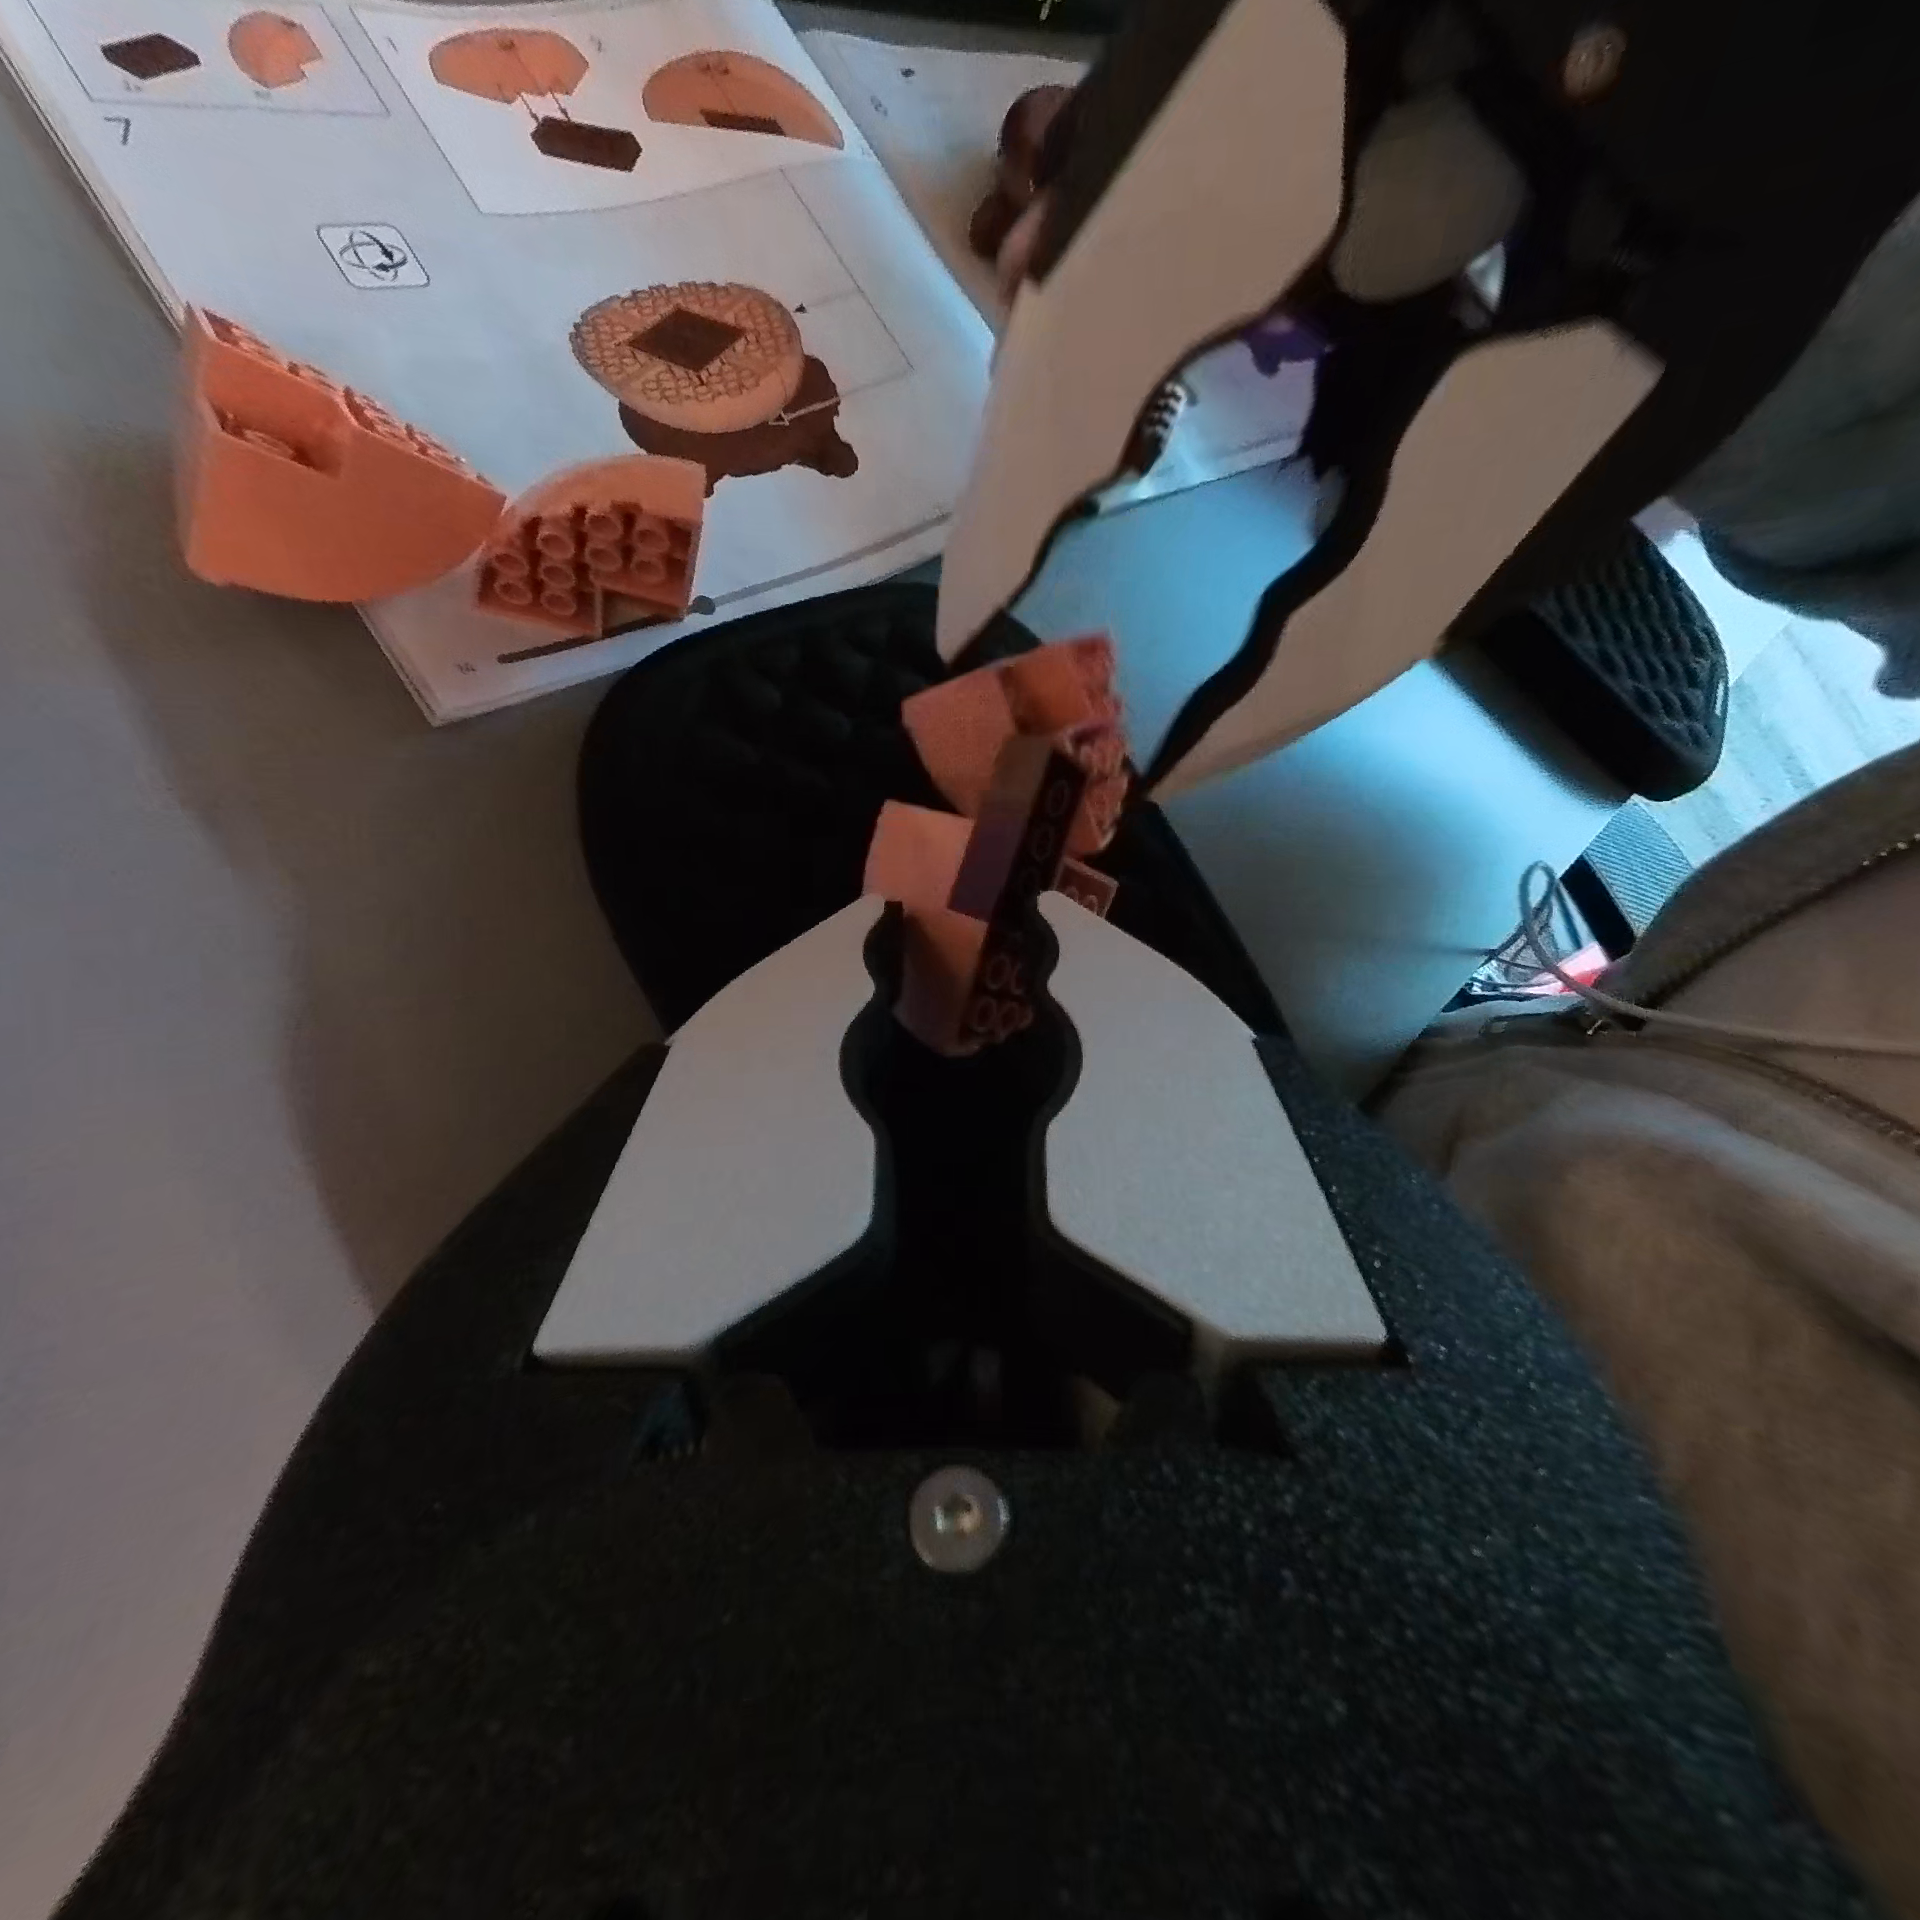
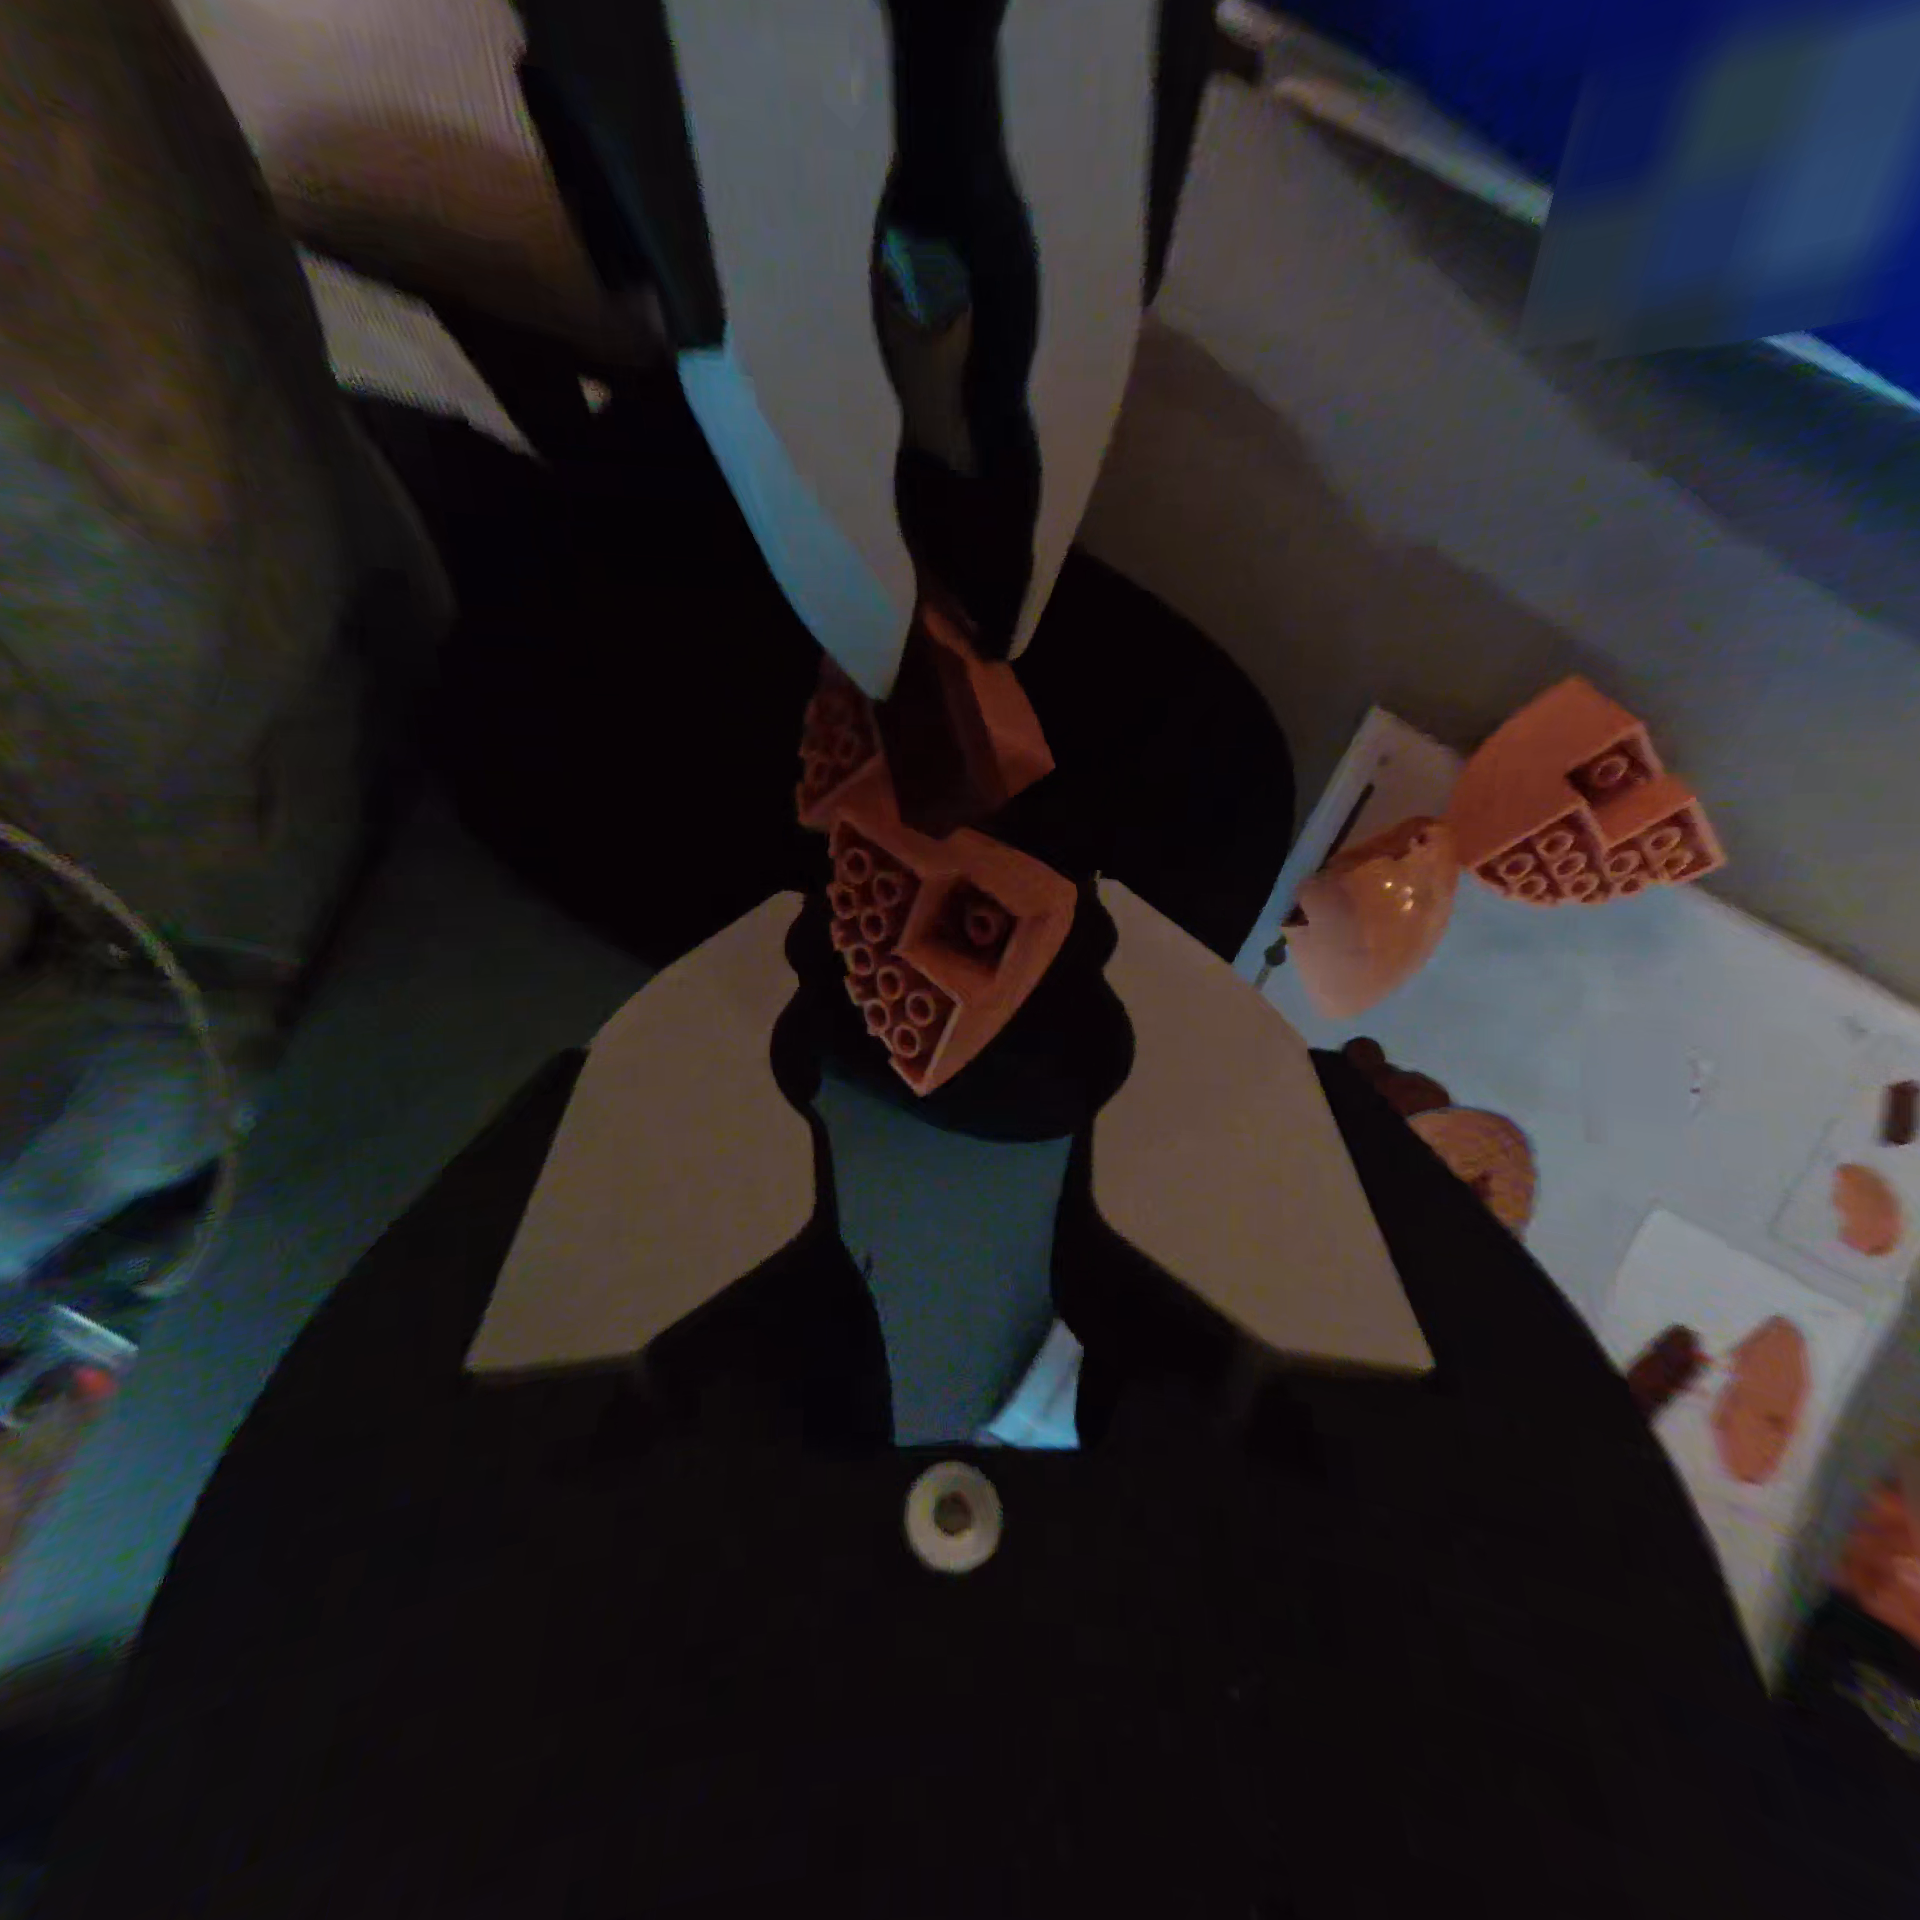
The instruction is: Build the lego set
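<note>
Left gripper [image 1: 961,914] pinches a dark brown brick [image 1: 1023,894] backed by a pink piece, right gripper [image 2: 951,914] just ahead clamps a pink wedge [image 2: 940,956]; keep both squeezes firm, studs lined up square.

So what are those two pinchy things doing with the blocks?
A person holds two grippers in the air above a chair. The left gripper clamps a dark brown brick joined to peach curved blocks. The right gripper has a peach curved block between its fingers. Two more peach blocks wait on the instruction booklet.
</note>
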The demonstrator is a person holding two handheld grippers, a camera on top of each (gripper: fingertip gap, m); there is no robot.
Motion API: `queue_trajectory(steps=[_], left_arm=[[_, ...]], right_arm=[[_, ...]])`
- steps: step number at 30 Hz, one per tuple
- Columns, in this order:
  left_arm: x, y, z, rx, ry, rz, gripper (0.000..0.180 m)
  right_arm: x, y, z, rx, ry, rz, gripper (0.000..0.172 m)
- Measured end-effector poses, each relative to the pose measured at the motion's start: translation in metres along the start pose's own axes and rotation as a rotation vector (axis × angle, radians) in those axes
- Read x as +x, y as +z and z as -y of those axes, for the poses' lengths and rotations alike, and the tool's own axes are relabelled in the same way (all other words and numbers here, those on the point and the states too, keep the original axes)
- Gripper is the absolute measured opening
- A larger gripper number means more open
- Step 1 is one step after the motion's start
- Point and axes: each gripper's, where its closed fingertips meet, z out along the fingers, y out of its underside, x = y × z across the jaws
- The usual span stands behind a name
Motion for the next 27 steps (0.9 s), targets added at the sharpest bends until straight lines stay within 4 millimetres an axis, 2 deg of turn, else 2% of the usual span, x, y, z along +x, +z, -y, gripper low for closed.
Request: queue_trajectory(steps=[3, 5, 6, 8, 11, 13, 15, 19, 22, 27], left_arm=[[0.000, 0.001, 0.000, 0.009, -0.018, -0.003, 0.023], [0.000, 0.001, 0.000, 0.012, -0.023, -0.005, 0.023], [0.000, 0.001, 0.000, 0.011, -0.021, -0.006, 0.023], [0.000, 0.002, 0.000, 0.007, -0.021, -0.010, 0.023], [0.000, 0.003, 0.000, -0.001, -0.017, -0.017, 0.023], [0.001, 0.003, 0.000, -0.007, -0.009, -0.016, 0.023], [0.001, 0.003, 0.001, -0.010, 0.000, -0.011, 0.023], [0.001, 0.004, 0.002, -0.007, -0.001, 0.002, 0.023], [0.000, 0.003, 0.001, 0.004, -0.020, 0.011, 0.023], [0.000, 0.005, 0.003, 0.023, -0.027, 0.021, 0.023]], right_arm=[[0.001, -0.016, 0.009, 0.200, 0.275, -0.003, 0.045], [0.006, -0.028, 0.000, 0.319, 0.588, -0.051, 0.036], [0.004, -0.032, -0.007, 0.400, 0.755, -0.047, 0.024], [-0.007, -0.031, -0.017, 0.572, 0.978, -0.009, 0.018], [-0.013, -0.017, -0.034, 0.679, 1.154, -0.070, 0.026], [-0.011, -0.012, -0.031, 0.741, 1.209, -0.072, 0.032], [-0.005, -0.008, -0.025, 0.763, 1.225, -0.096, 0.035], [0.005, -0.001, -0.019, 0.704, 1.162, -0.189, 0.029], [0.007, -0.006, -0.017, 0.569, 0.983, -0.304, 0.025], [0.008, -0.011, 0.001, 0.253, 0.541, -0.457, 0.024]])
